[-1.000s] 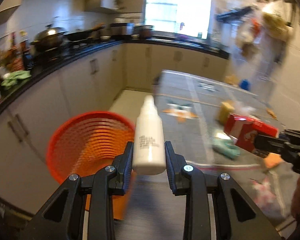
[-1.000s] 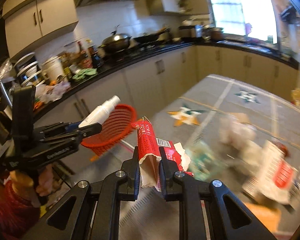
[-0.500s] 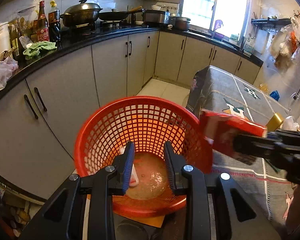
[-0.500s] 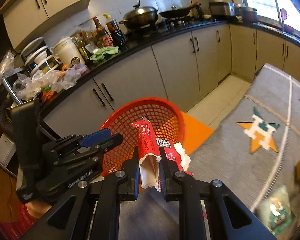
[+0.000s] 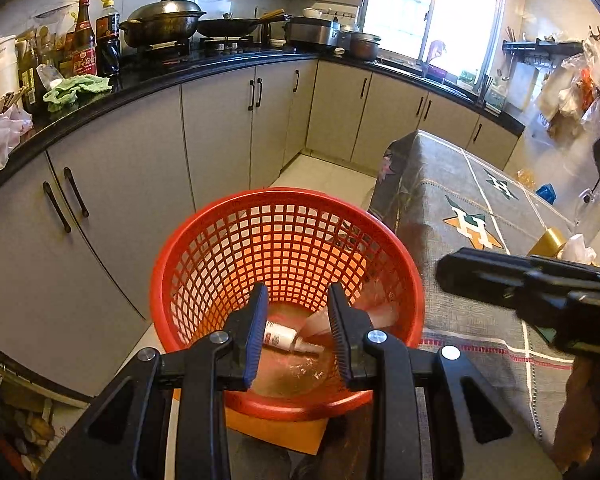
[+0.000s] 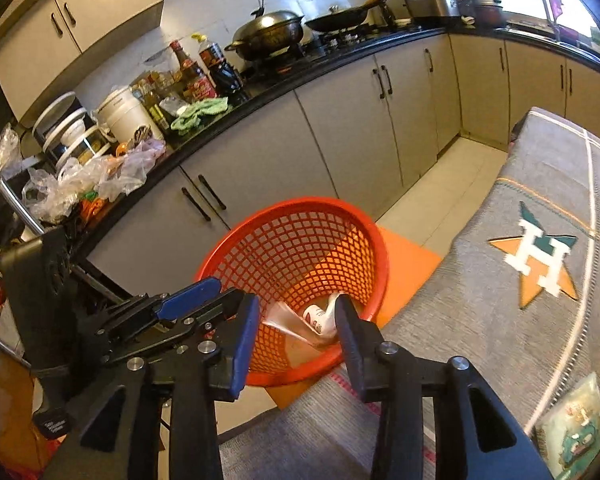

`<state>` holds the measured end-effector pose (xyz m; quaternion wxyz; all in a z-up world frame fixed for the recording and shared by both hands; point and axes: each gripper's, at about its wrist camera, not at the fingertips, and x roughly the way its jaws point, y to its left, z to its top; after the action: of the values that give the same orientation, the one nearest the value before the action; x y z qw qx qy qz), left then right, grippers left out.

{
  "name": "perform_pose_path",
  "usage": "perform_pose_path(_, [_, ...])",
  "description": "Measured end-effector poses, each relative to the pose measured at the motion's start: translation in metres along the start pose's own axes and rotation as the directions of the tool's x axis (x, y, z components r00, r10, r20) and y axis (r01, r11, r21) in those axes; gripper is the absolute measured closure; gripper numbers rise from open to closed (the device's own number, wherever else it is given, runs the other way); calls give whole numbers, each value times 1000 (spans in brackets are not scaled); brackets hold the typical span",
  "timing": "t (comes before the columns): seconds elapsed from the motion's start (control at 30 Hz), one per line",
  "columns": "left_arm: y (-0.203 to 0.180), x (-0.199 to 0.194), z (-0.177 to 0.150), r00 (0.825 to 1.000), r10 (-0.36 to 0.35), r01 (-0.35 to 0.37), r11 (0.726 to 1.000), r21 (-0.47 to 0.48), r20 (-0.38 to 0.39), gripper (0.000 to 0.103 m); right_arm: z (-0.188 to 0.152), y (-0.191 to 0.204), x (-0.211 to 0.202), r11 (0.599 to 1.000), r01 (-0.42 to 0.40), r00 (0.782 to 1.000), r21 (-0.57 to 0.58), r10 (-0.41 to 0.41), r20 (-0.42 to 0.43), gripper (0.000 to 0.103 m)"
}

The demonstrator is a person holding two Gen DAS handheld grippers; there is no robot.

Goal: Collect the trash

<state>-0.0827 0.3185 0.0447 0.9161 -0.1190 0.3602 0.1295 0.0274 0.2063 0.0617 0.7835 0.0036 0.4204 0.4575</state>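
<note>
A red mesh basket stands on the floor beside the table; it also shows in the right wrist view. The white bottle lies on its bottom. The red and white carton is blurred inside the basket; it shows faintly in the left wrist view. My left gripper is open and empty above the basket. My right gripper is open and empty over the basket's near rim; it also shows in the left wrist view.
A table with a grey patterned cloth is right of the basket, with a gold can and white wad on it. A green packet lies on the cloth. Grey cabinets and a cluttered black counter stand behind.
The left gripper dropped the white bottle into the basket. The right gripper then moved over the basket, opened and let the red carton fall in.
</note>
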Motion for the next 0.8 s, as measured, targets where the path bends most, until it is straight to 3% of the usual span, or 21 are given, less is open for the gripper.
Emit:
perform_pose_path(0.13, [-2,-5,0,1000,7,-7,1000,4,7,73,-6,-6,-31,1000,20,999,0,-20,43,61])
perform_pose_path(0.27, [-12,-11,1,1000,-13,13,1000,13,12,69,-18,-14,-75,995,96,989,-15,-94,115,61])
perform_pose_path(0.37, [-31,-23,-1,998,-57,56,997,46,26,69,-39,-24,-123,986,165,973,-27,-158,171,61])
perform_pose_path(0.47, [-58,-37,-5,993,-116,113,989,98,28,69,-71,-35,-184,967,250,942,-38,-234,239,61])
perform_pose_path(0.53, [-84,-49,-9,985,-173,168,975,146,24,69,-89,-44,-217,953,302,920,-25,-284,270,61])
perform_pose_path(0.63, [-128,-71,-15,963,-268,255,938,234,22,69,-122,-64,-280,921,386,864,52,-380,331,60])
perform_pose_path(0.7, [-159,-85,-21,941,-338,322,901,293,7,65,-147,-80,-323,881,455,803,129,-468,368,59])
perform_pose_path(0.8, [-209,-99,-34,915,-402,380,840,388,-27,64,-177,-97,-366,826,525,732,207,-561,386,58])
